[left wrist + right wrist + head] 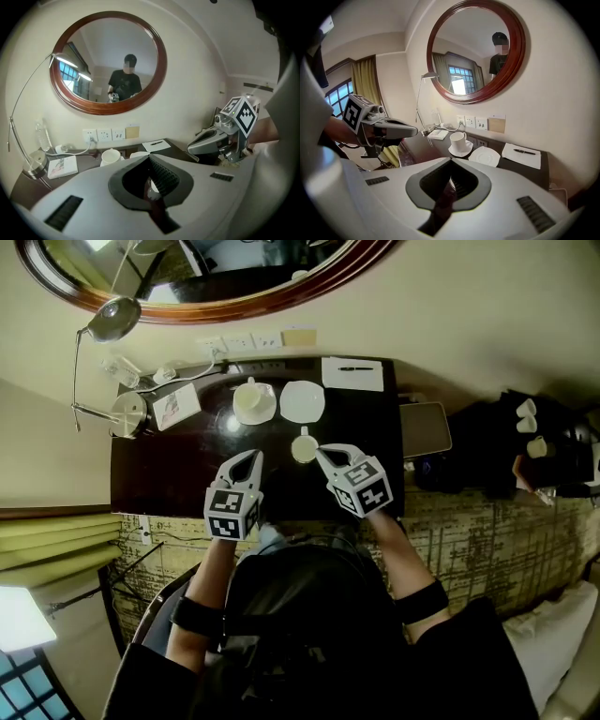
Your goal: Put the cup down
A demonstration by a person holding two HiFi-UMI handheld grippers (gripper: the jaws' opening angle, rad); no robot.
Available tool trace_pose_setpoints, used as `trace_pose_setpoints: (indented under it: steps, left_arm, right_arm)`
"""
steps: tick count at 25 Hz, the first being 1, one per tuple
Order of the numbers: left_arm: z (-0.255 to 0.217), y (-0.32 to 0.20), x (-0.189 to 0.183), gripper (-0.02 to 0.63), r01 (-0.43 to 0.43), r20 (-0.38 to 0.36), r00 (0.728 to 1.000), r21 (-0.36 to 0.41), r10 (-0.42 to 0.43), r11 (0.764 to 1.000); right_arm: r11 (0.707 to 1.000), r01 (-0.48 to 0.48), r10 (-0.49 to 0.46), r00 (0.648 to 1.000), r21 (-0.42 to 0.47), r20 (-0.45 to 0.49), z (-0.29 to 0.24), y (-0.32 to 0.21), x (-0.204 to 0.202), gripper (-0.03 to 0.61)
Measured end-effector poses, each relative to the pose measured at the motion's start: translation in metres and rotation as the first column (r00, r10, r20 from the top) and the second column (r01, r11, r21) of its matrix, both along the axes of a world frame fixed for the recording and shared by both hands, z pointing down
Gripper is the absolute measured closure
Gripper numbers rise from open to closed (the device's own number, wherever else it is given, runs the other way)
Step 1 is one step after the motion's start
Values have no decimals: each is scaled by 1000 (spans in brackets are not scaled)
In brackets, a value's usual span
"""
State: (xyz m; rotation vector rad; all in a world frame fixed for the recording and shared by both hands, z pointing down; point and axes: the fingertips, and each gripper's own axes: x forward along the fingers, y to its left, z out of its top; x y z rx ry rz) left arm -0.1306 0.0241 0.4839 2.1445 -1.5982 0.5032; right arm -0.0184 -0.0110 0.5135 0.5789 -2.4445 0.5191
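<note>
The small white cup (302,448) is over the dark counter (169,474), near its front edge. It sits just in front of an empty saucer (302,401), and a second cup (251,399) stands on its own saucer to the left of that. The right gripper (322,452) has its fingers pressed together with the tips right at the cup's rim. From here I can't tell whether a bit of the rim is caught between them or they only touch it, nor whether the cup's base is already on the counter. The left gripper (255,457) is just beside the cup on the other side, clear of it, with its fingers closed on nothing. The cup looks like glazed china, so I'd expect it to be light, rigid, slick and easy to chip. A pinch across the rim, or on the handle if one can be reached, seems the surest hold. I'd bring it down level and gently, because the polished counter gives little grip and a tilted base could skate or knock the saucer behind it.
</note>
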Motion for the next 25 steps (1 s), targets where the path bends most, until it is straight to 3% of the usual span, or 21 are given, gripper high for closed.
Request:
trace_pose_setpoints:
  steps: [7,10,12,14,17,20,25]
  left_arm:
    - [8,2,4,614,-6,7,1000,-15,6,1000]
    - [14,3,4,614,-5,5,1000,-34,5,999]
    - [20,3,4,614,-5,3,1000,-46,5,999]
    - [27,2,6,614,-5,-1,1000,-59,5,998]
    - [38,1,9,614,-10,-4,1000,-78,10,997]
    - [47,-3,12,614,-16,1,1000,-92,16,996]
    - [60,-7,15,614,-8,4,1000,-109,9,994]
  right_arm:
    - [999,34,-34,998,4,-52,17,2,-5,540]
    - [998,66,-65,994,0,-87,30,4,-11,386]
    - [997,75,-75,991,-12,-112,43,4,-13,328]
    - [997,73,-76,988,-25,-136,57,1,-14,208]
    - [996,76,-83,981,-44,-178,79,-4,-17,110]
    - [994,95,-105,973,-58,-208,99,-11,-24,75]
    - [989,134,-146,959,-67,-242,128,-21,-36,74]
